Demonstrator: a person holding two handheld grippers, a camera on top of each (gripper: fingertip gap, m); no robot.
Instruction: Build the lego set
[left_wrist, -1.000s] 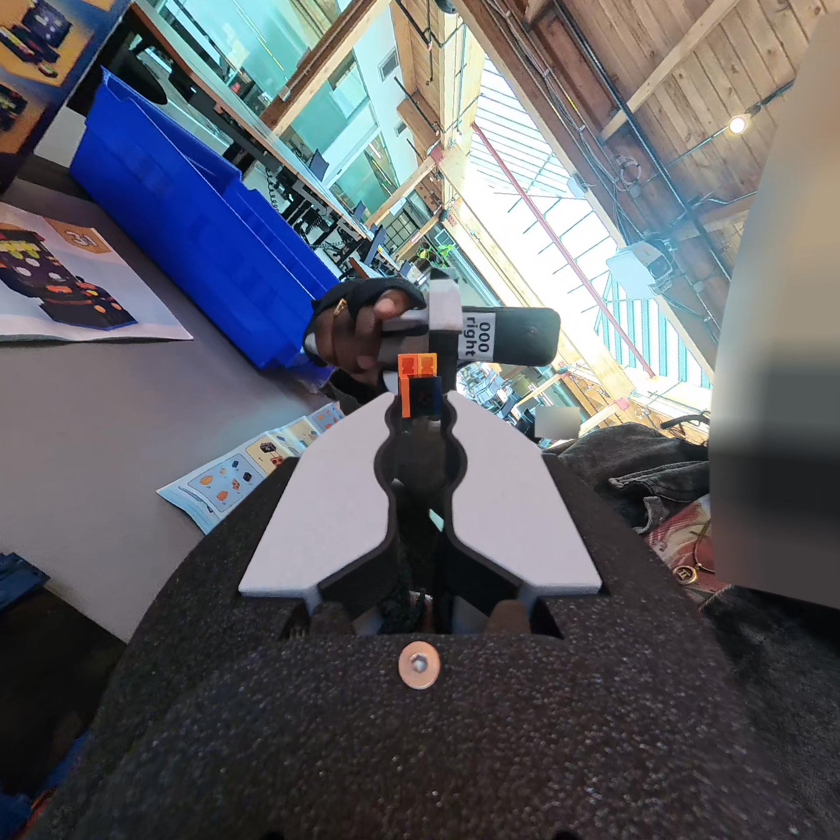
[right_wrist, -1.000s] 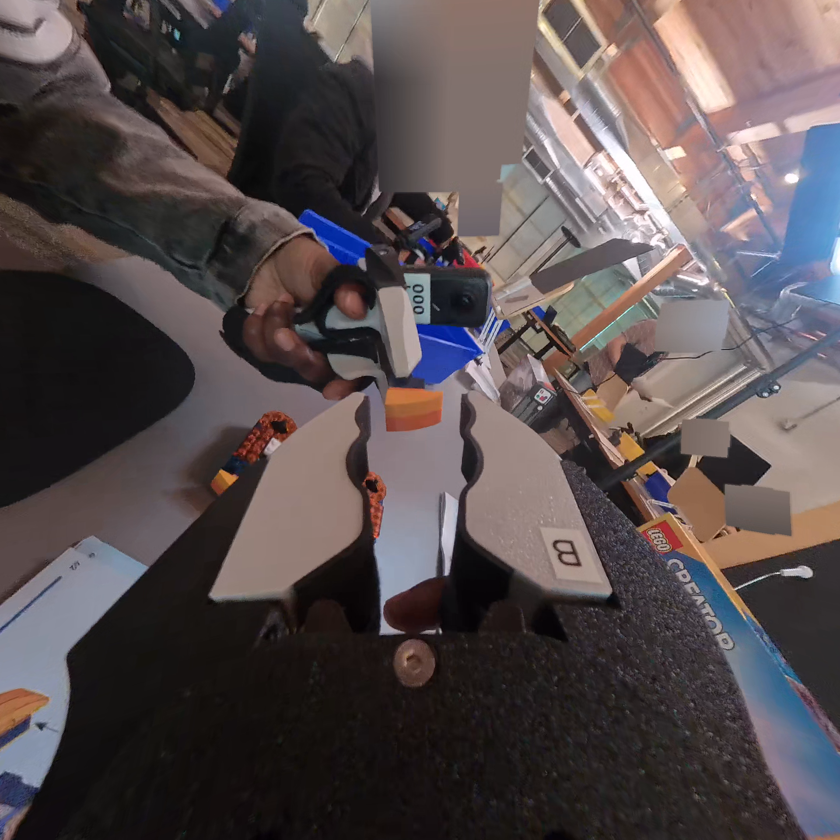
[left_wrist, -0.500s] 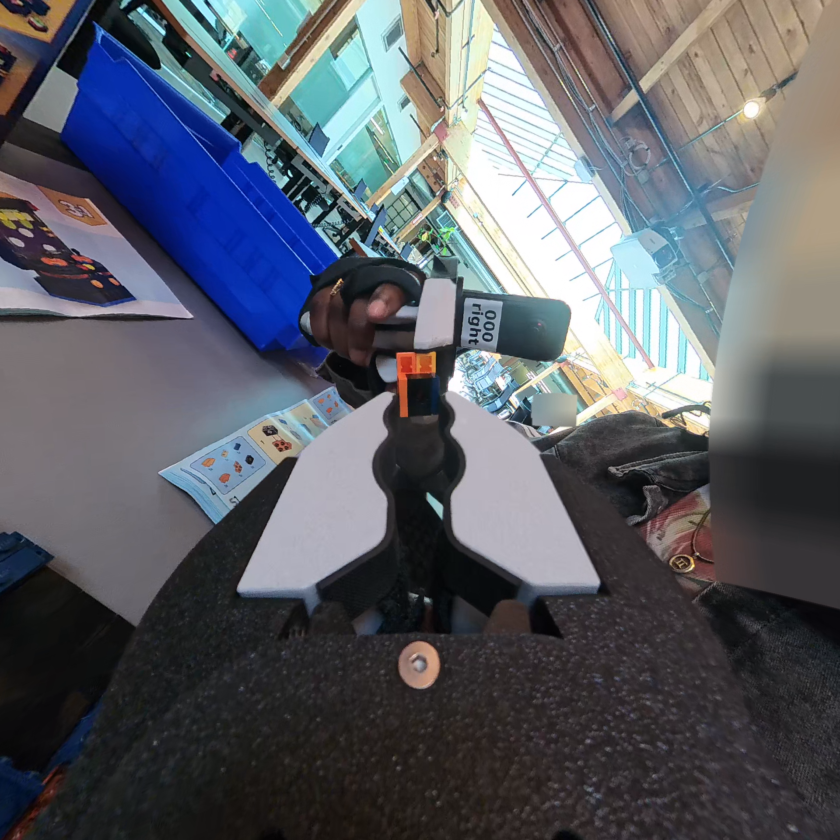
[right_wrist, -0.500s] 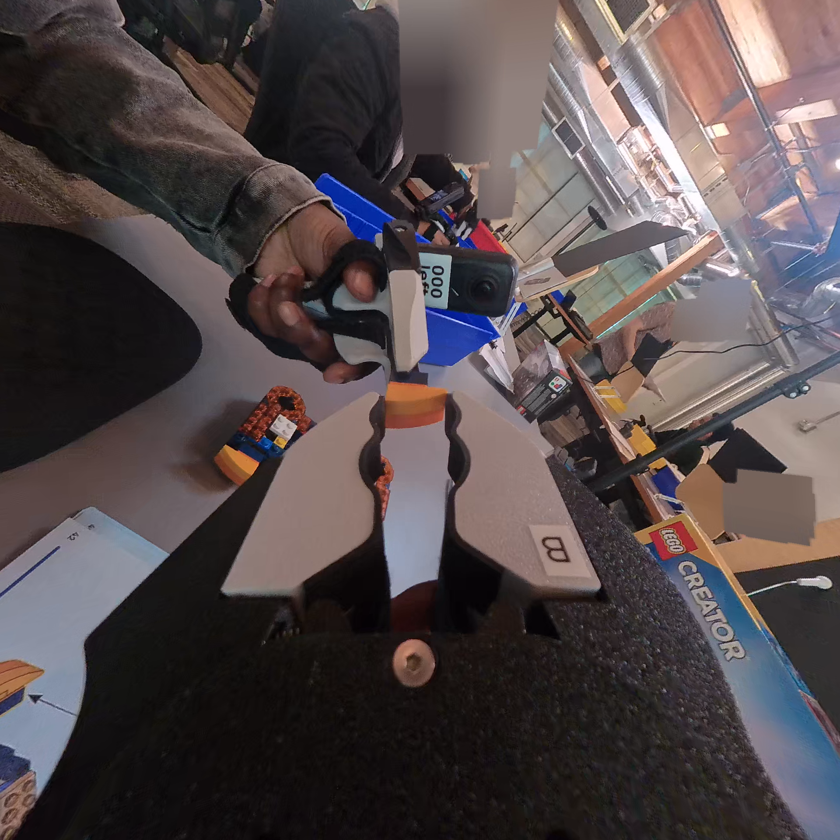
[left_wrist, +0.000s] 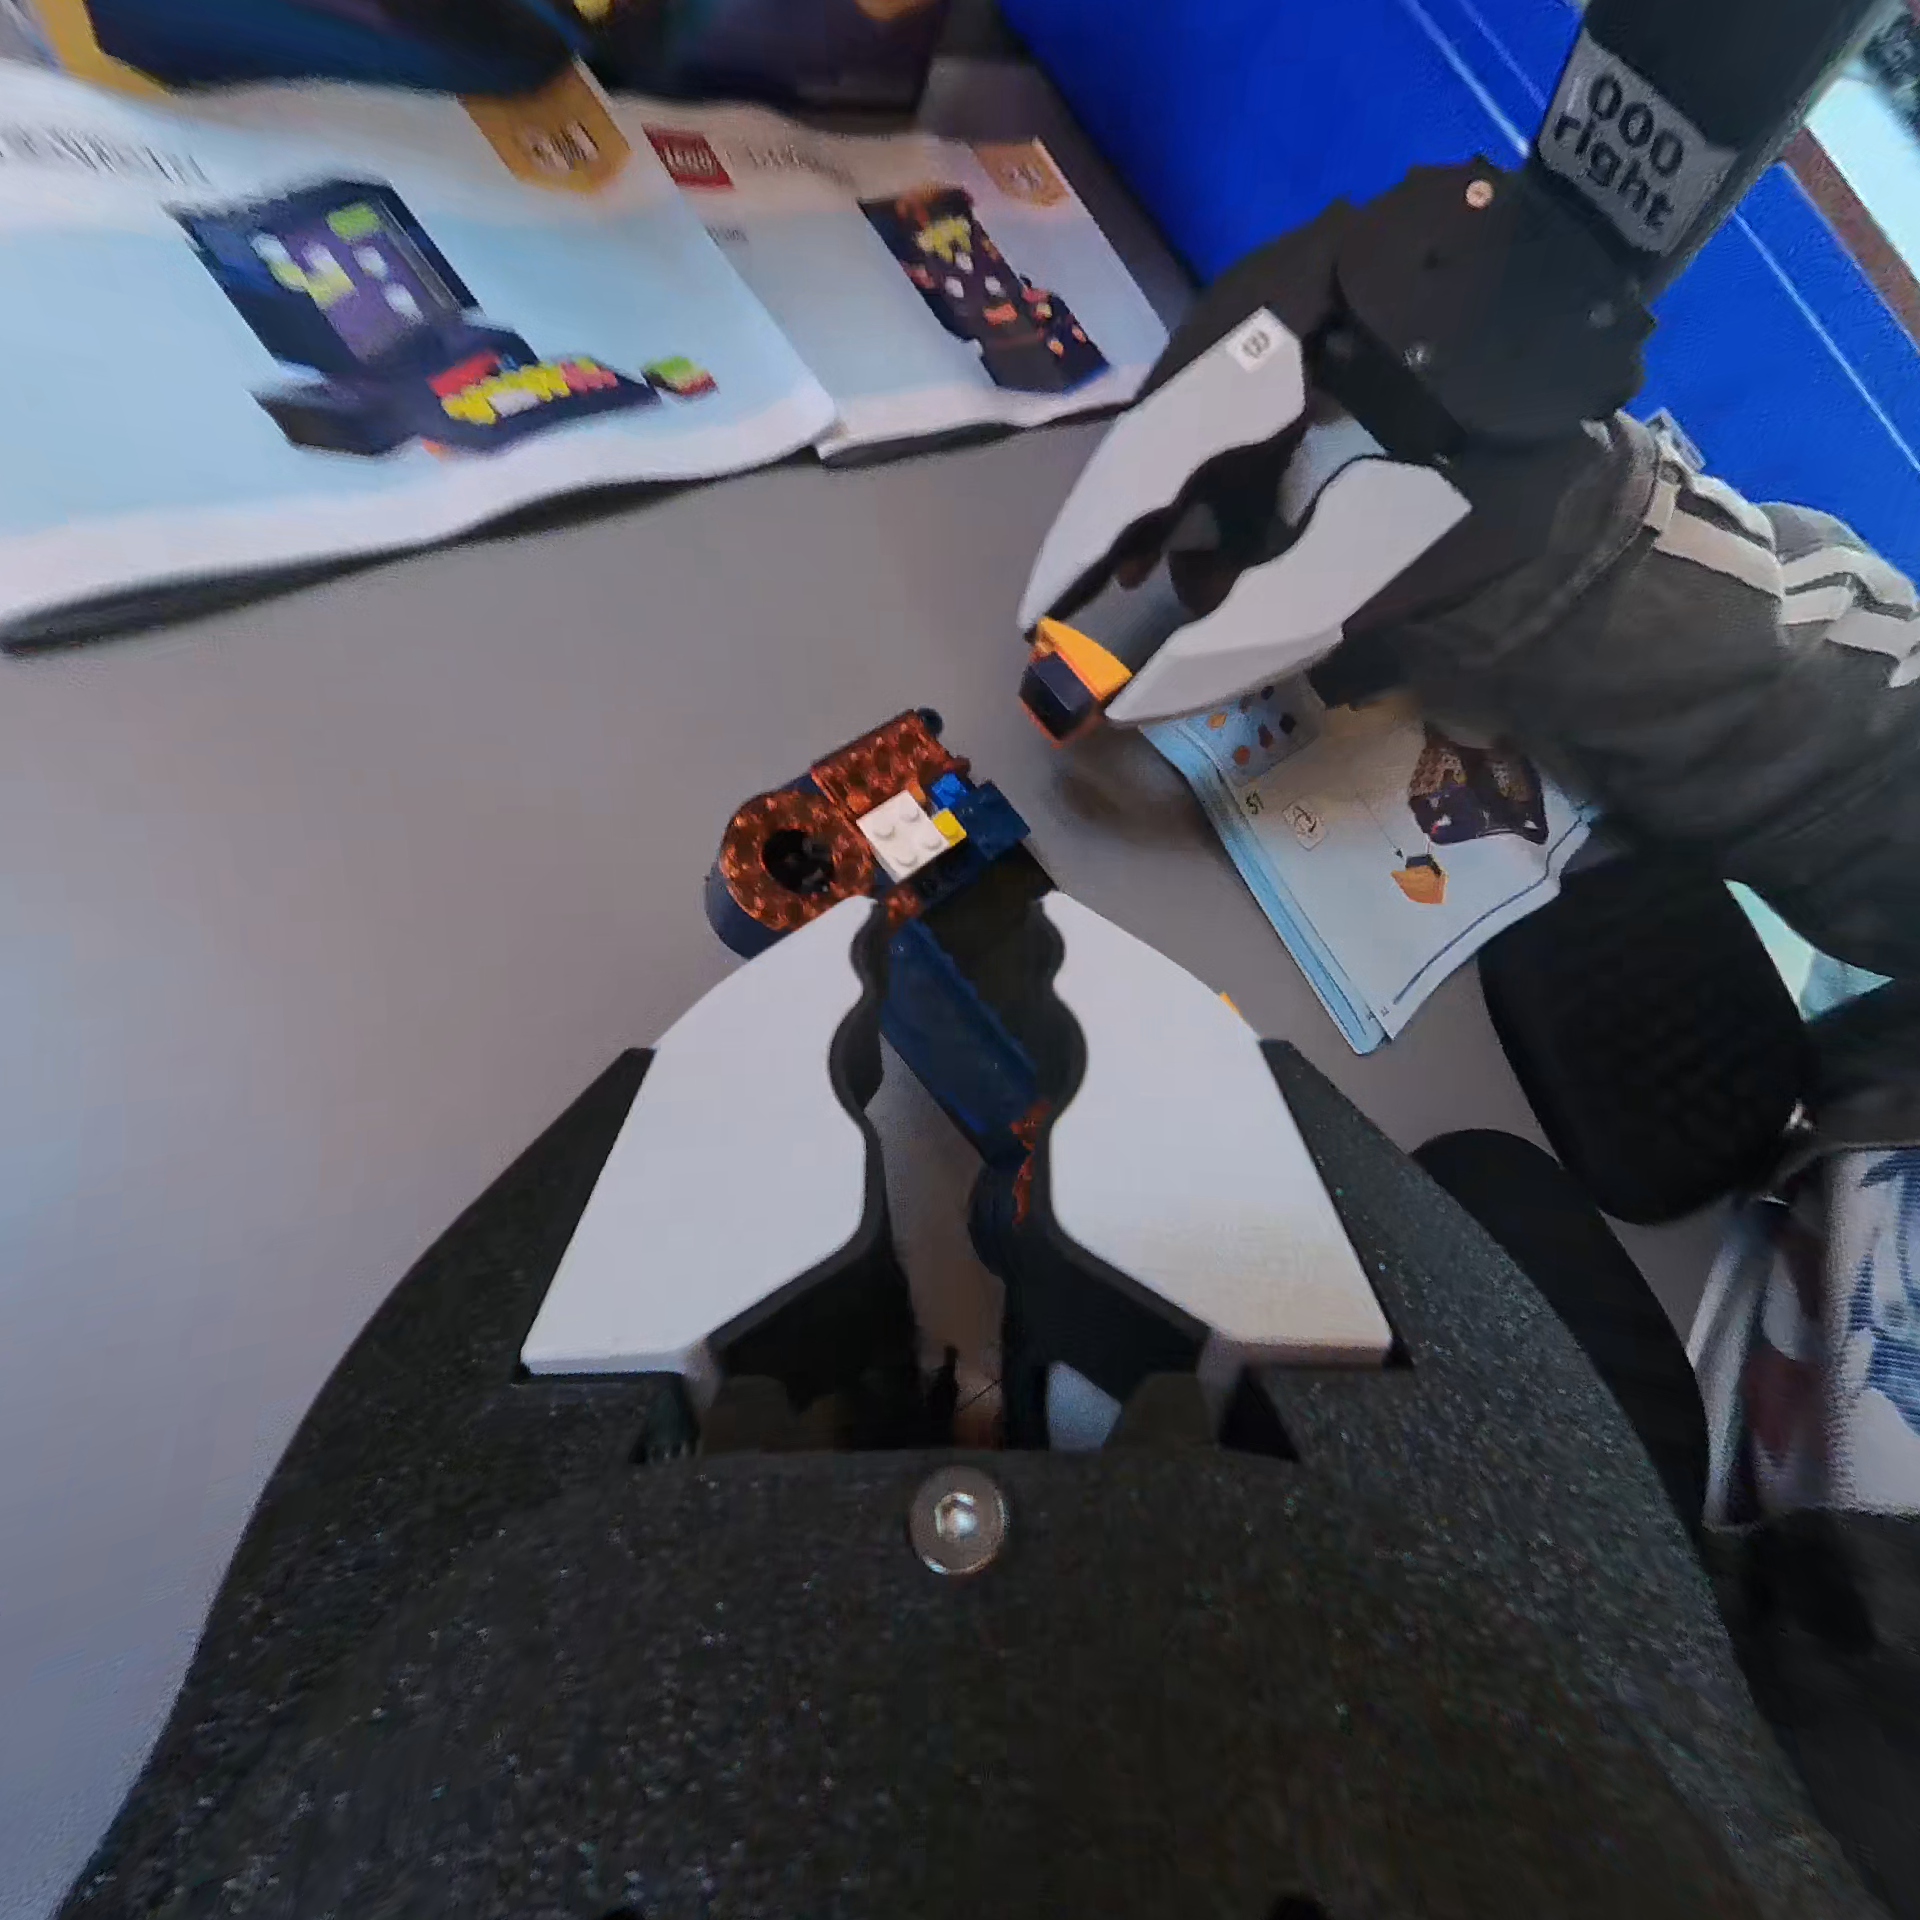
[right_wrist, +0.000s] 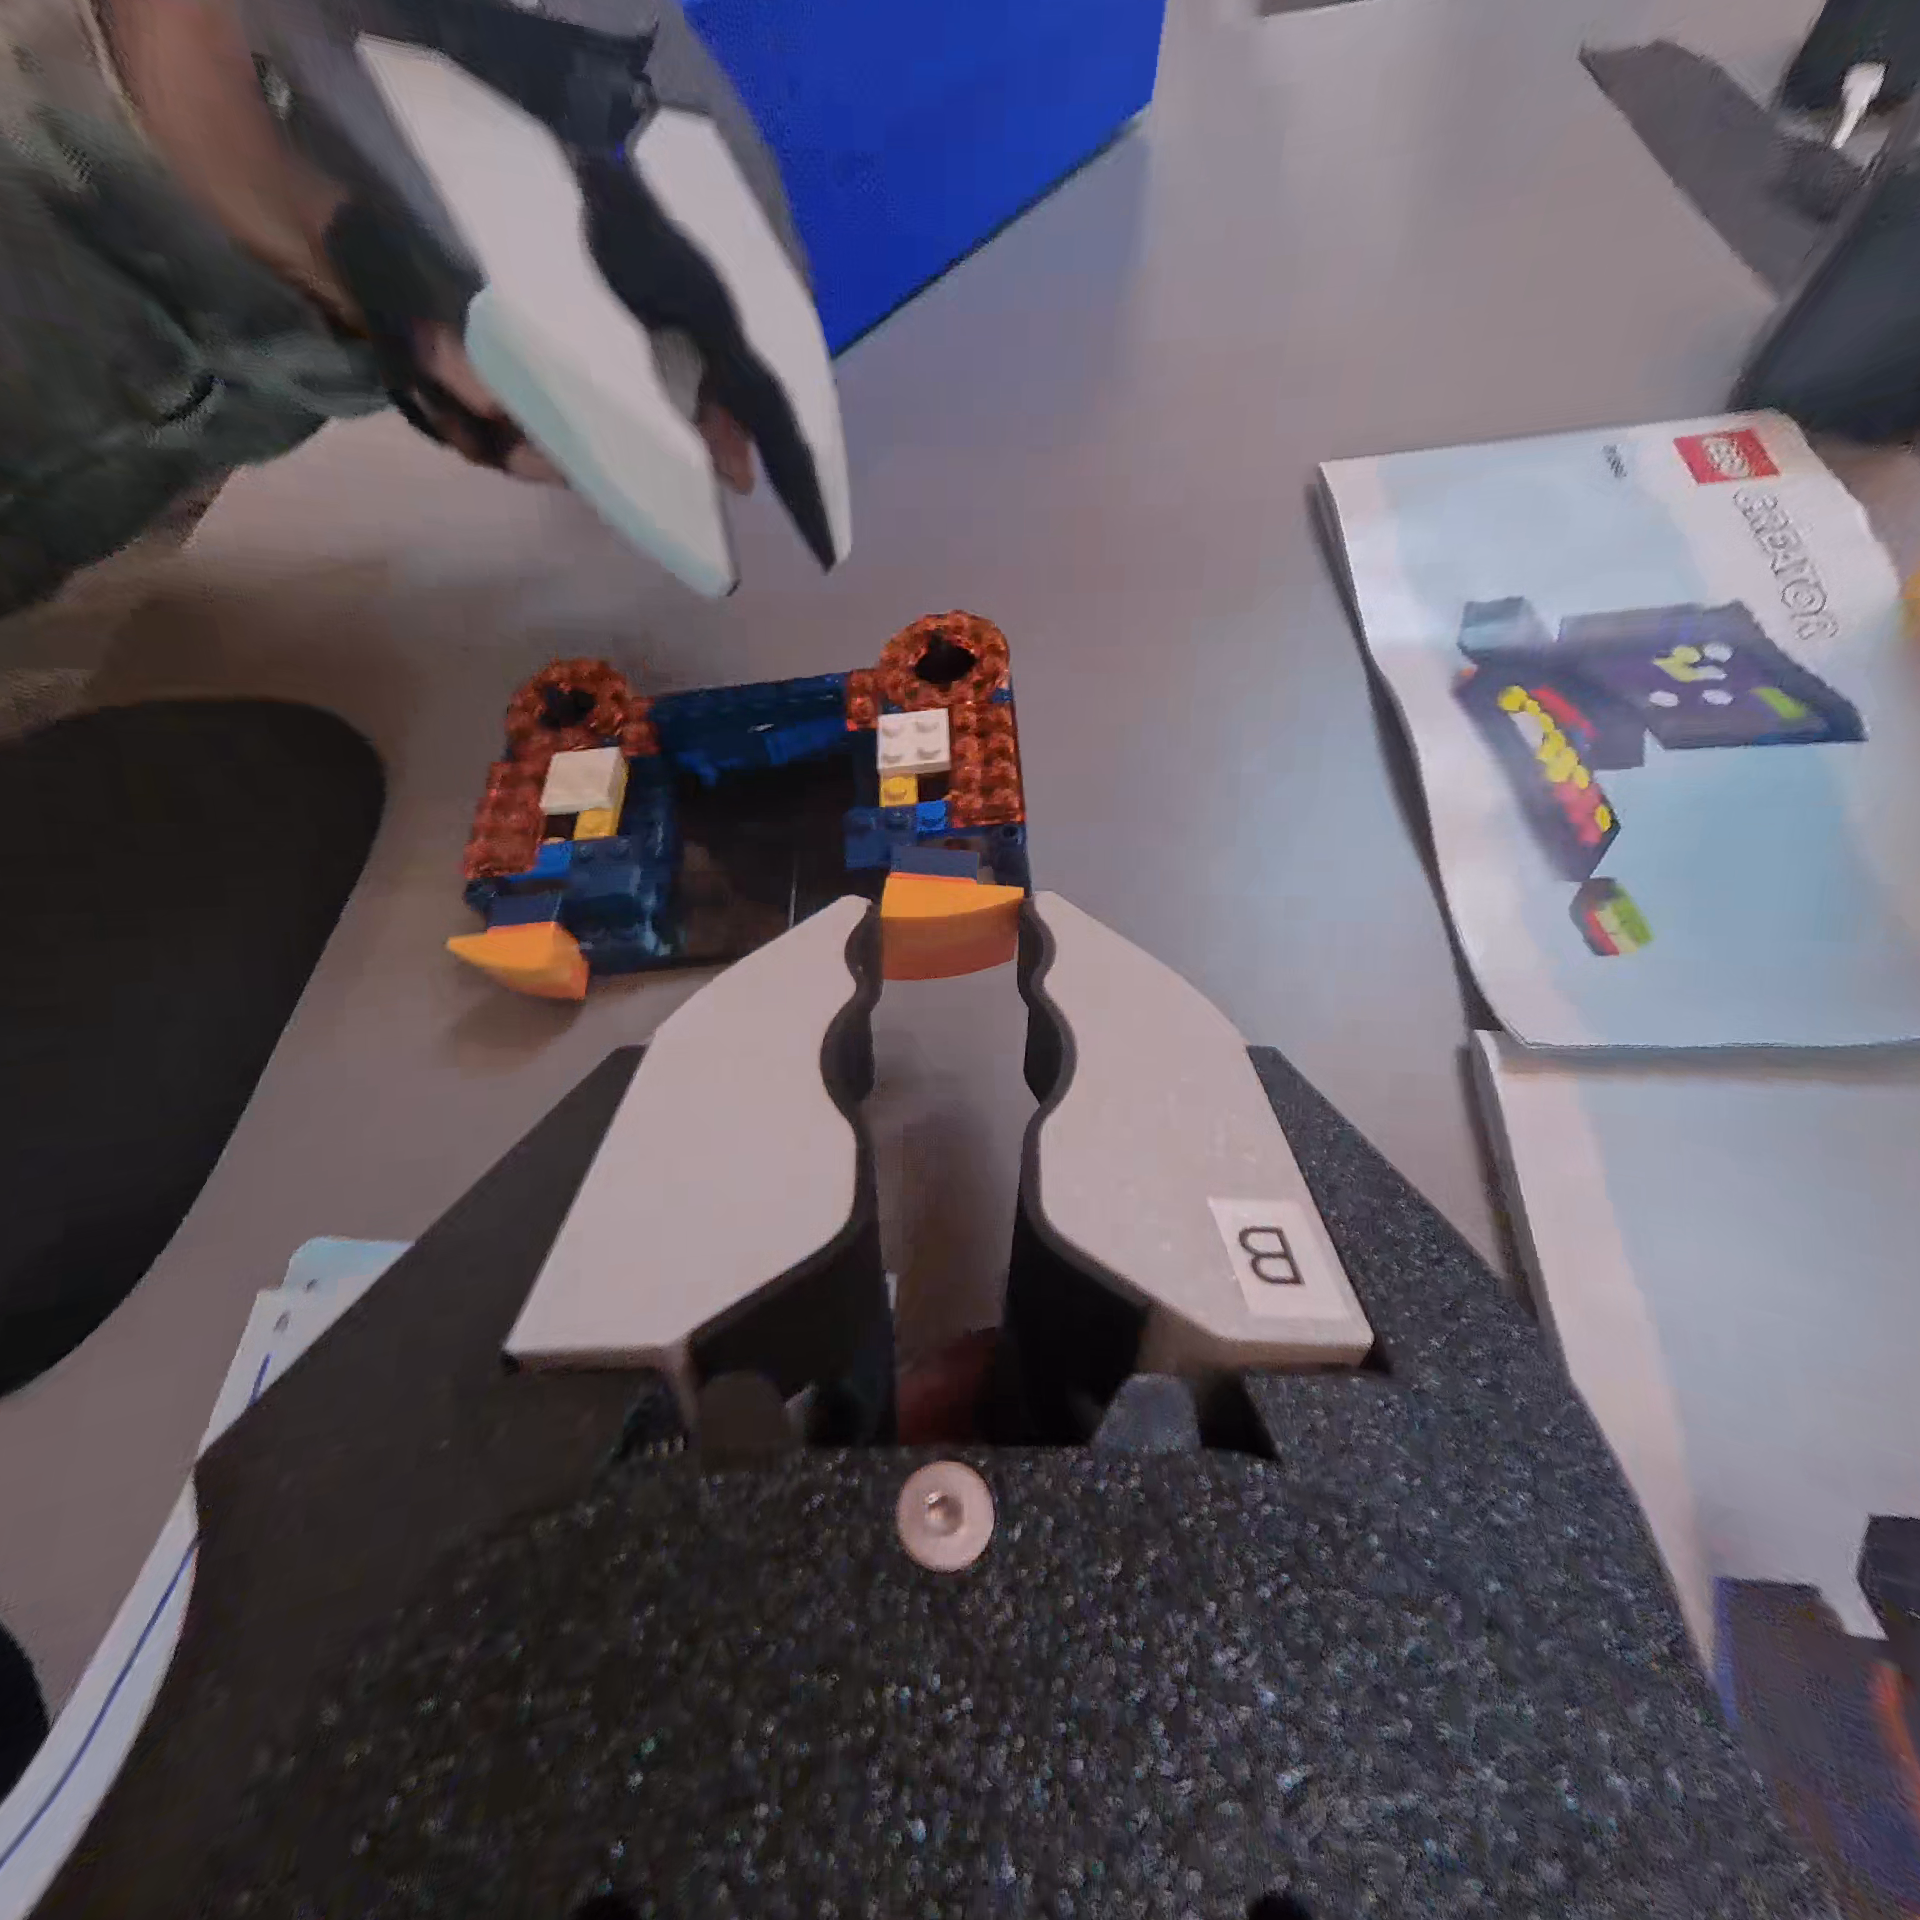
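My right gripper (right_wrist: 948, 914) is shut on a small orange curved brick with a dark blue top (right_wrist: 951, 930). It holds the brick just in front of the right arm of a dark blue and orange brick model (right_wrist: 748, 769) that lies on the grey table (right_wrist: 1195, 520). The left wrist view shows the same gripper (left_wrist: 1075, 675) with the brick (left_wrist: 1070, 696) in its tips, close beside the model (left_wrist: 873, 842). My left gripper (left_wrist: 954, 904) hovers over the model. In the right wrist view it (right_wrist: 774, 566) is open and empty above the model's far edge.
A blue bin (left_wrist: 1299, 125) stands at the back of the table. Closed instruction booklets (left_wrist: 364, 312) lie to the left. An open booklet (left_wrist: 1382, 831) lies under the right gripper's arm. Another booklet (right_wrist: 1662, 727) lies right of the model. A black pad (right_wrist: 156, 987) is on its left. The left gripper's tips are roughly 8 centimetres from the right gripper's.
Both grippers swung down from mid-air to the table. My right gripper shut on the small orange and blue piece that my left held; my left let go and now stands open.
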